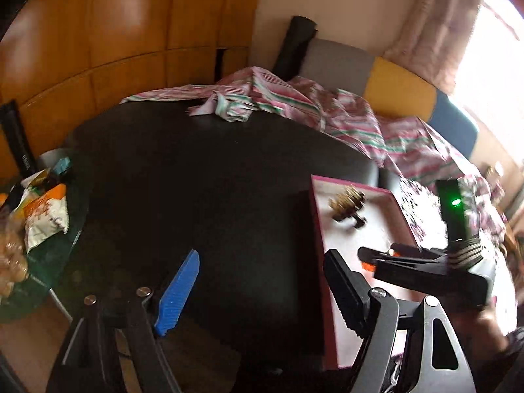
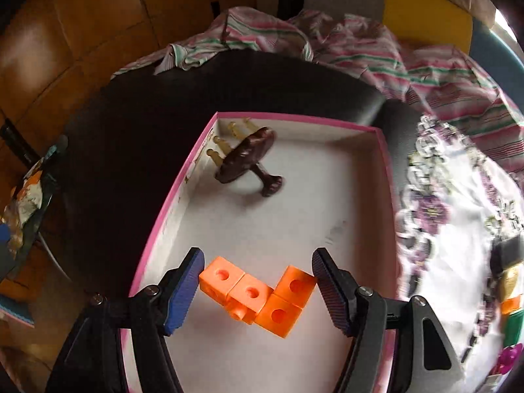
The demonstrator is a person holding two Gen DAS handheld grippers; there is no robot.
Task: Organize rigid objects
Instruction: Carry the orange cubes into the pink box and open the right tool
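Right gripper [image 2: 257, 290] clamped on an orange block cluster [image 2: 258, 294], one blue-ribbed finger [image 2: 183, 291] pressing the leftmost cube, the other finger touching the cube at 3 o'clock. Held above the white floor of a pink-rimmed box [image 2: 170, 203], near its 6 o'clock end. Toward the box's 11 o'clock corner, lying tipped on its side: a dark brown massage brush [image 2: 249, 160] with pale yellow prongs against the wall. Box resting on a dark desk [image 2: 131, 131]; striped cloth [image 2: 360, 49] bunched at 1 o'clock, floral cloth [image 2: 435, 209] at 3 o'clock.

Left gripper [image 1: 262, 294] spread wide with nothing between the fingers, over the dark desk just beside the box's left wall. Snack packets [image 1: 42, 213] at 9 o'clock.
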